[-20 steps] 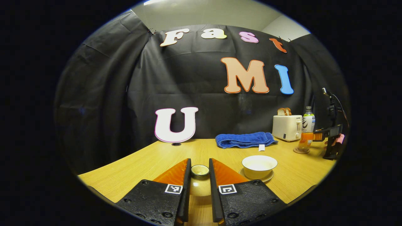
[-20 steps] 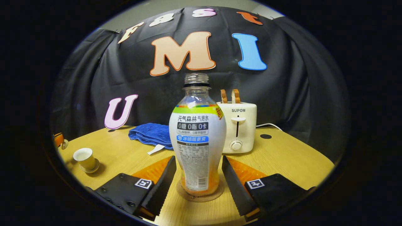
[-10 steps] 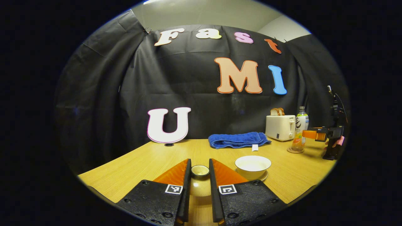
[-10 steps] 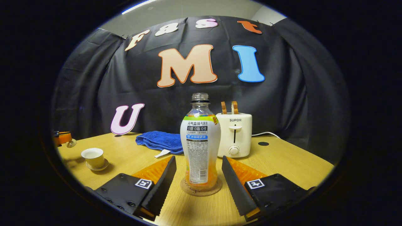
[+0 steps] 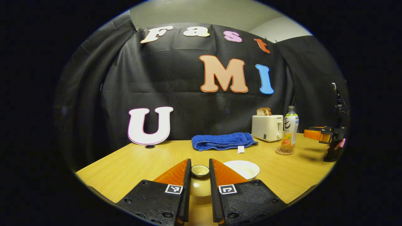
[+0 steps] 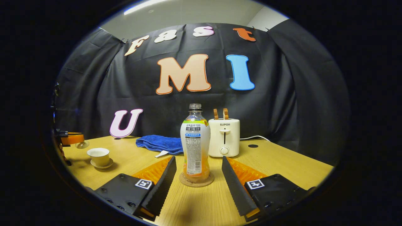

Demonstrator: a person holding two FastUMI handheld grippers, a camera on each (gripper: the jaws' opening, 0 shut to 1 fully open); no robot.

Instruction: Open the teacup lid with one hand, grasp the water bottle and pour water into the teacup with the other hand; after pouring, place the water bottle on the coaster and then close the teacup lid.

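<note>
My left gripper [image 5: 200, 165] is shut on the teacup lid [image 5: 200, 171], holding it knob-forward above the table. The open cream teacup [image 5: 243, 169] sits just right of it, partly hidden behind my right-hand finger. In the right gripper view the teacup [image 6: 100, 155] stands on its saucer [image 6: 103, 164] at the far left, with the left gripper [image 6: 71, 139] and the lid [image 6: 82, 144] hovering beside it. The uncapped water bottle [image 6: 195, 141] stands upright on the round coaster [image 6: 196, 180]. My right gripper [image 6: 198, 160] is open, its fingers apart from the bottle on both sides.
A white toaster [image 6: 224, 137] holding bread slices stands behind the bottle, and a folded blue towel [image 6: 159, 143] lies to its left. In the left gripper view the bottle [image 5: 289, 130], toaster [image 5: 267, 127] and towel [image 5: 221, 141] line the back; a hand holds the right gripper [image 5: 323, 135] at far right.
My right gripper has drawn back from the bottle, which stays on the coaster. My left gripper, still holding the lid, has swung toward the teacup, now close beside its fingers.
</note>
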